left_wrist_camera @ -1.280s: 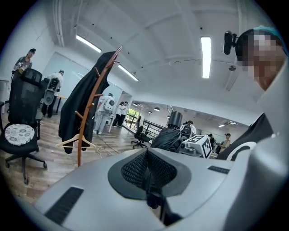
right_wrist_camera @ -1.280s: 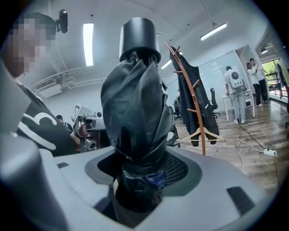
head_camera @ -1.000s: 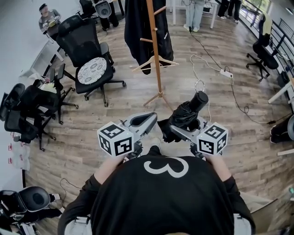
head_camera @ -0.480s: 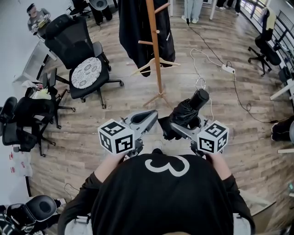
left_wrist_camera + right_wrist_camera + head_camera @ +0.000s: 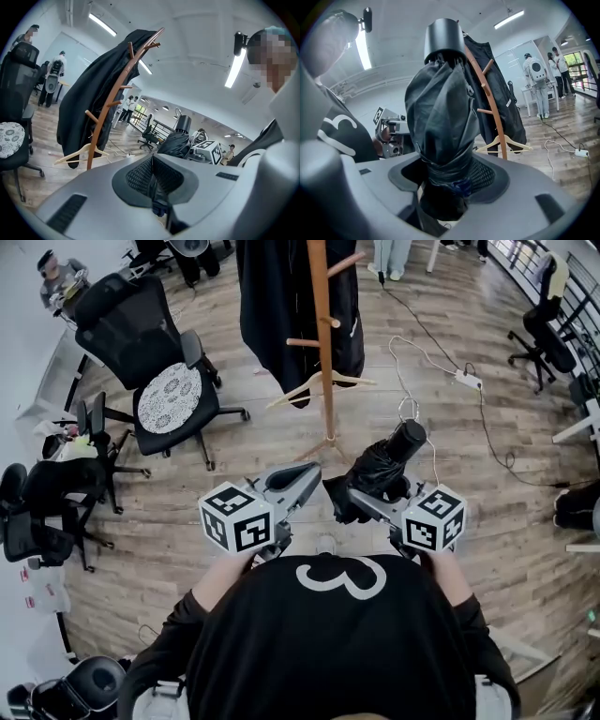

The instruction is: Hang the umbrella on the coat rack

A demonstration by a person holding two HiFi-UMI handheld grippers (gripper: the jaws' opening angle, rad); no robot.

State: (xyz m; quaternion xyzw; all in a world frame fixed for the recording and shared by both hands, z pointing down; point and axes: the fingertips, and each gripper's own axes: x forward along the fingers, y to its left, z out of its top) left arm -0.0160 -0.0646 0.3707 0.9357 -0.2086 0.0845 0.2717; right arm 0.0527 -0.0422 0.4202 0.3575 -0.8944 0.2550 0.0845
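While facing the rack [image 5: 324, 352], right claw [image 5: 361, 498] clamped round folded black umbrella [image 5: 380, 470], handle end tilted up and forward, left claw [image 5: 298, 482] alongside, jaws together, empty, rack ahead, bearing coat [image 5: 272, 306] and hanger [image 5: 317, 385].

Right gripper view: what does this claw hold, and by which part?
The right claw is shut on the folded black umbrella, gripping it around its bunched fabric.

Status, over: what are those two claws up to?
Right gripper shut on the folded umbrella. Left gripper shut, empty. Coat rack ahead, carrying a coat and hanger.
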